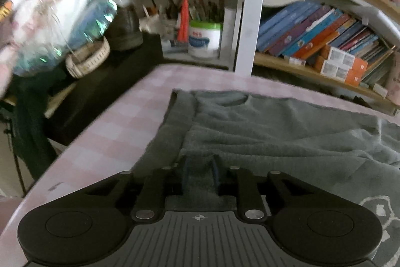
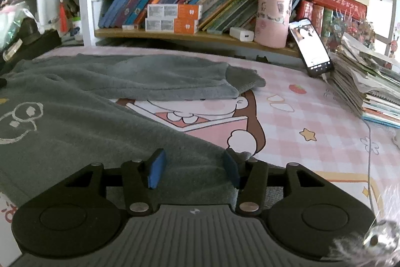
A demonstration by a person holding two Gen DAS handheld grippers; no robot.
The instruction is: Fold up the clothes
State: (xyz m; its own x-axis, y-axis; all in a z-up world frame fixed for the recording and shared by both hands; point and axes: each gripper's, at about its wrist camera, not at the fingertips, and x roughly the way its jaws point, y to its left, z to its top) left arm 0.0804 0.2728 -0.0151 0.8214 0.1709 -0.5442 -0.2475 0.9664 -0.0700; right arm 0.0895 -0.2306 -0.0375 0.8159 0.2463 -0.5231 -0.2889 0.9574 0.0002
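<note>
A grey fleece sweatshirt [image 1: 275, 131] lies spread on the pink checked table cover [image 1: 120, 126], its neck hole towards the shelves and its left side folded inwards. My left gripper [image 1: 200, 174] is shut on a fold of the sweatshirt at its near edge. In the right wrist view the sweatshirt [image 2: 87, 126] shows a white line drawing at the left and a sleeve [image 2: 175, 81] stretched out to the right. My right gripper [image 2: 193, 169] is open, its blue pads [image 2: 156, 170] standing either side of the sweatshirt's near right hem.
Bookshelves [image 2: 200, 1] run along the back of the table. A phone [image 2: 311, 46] leans beside a pile of papers [image 2: 370, 81] at the right. A pink cylinder [image 2: 273, 14] stands on the shelf. At the left are a black box [image 1: 105, 81], a woven basket [image 1: 87, 59] and a wrapped bundle [image 1: 55, 21].
</note>
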